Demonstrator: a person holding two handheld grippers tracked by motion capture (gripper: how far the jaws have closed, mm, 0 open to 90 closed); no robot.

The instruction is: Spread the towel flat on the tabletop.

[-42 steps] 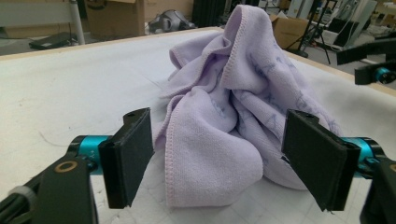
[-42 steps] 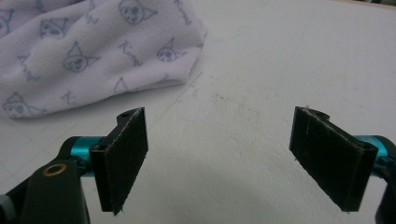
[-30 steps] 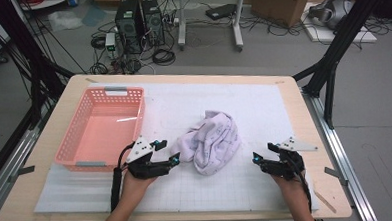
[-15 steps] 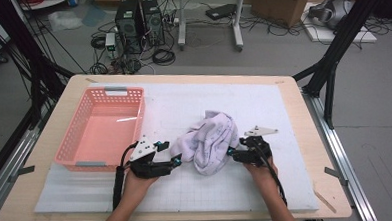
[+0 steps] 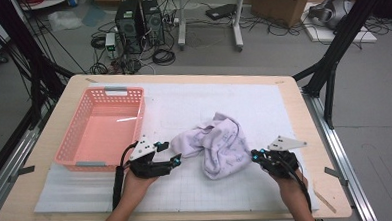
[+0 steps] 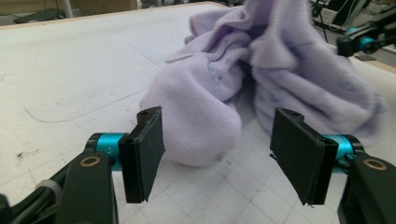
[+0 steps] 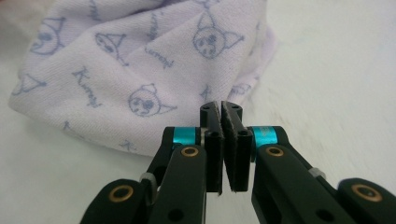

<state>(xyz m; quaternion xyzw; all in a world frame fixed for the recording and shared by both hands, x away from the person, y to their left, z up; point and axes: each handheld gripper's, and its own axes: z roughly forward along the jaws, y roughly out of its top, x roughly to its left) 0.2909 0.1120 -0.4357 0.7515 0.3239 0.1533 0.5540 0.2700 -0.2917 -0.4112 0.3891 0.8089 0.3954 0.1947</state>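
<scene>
Lavender cloth (image 5: 218, 147), a soft printed garment or towel, lies crumpled in a heap at the lower middle of the high view, on the white gridded mat (image 5: 194, 105) that covers the table (image 5: 50, 142). Nearest to me, at the bottom of that frame, the person's two hands come in with a tool each. The left gripper (image 5: 175, 160) sits low at the lower left of the heap with its jaws spread wide; in the left gripper view a rounded fold of the cloth (image 6: 205, 121) bulges just beyond and between the two pads, which do not touch it. The right gripper (image 5: 254, 156) is at the heap's lower right edge; its jaws have just been closing and now stand pressed together, and in the right gripper view the cloth (image 7: 140, 70) lies behind the tips, with nothing visibly caught between them, so I judge that the pinch found no fabric or only grazed the hem. Farther off, at the middle left of the high view, a pink basket (image 5: 136, 110) stands empty, apart from the heap. The step in hand looks like taking hold of the cloth at two points. Next, I reckon, the left needs to ease forward and close on that fold, and the right must open and bite again deeper into the edge.
</scene>
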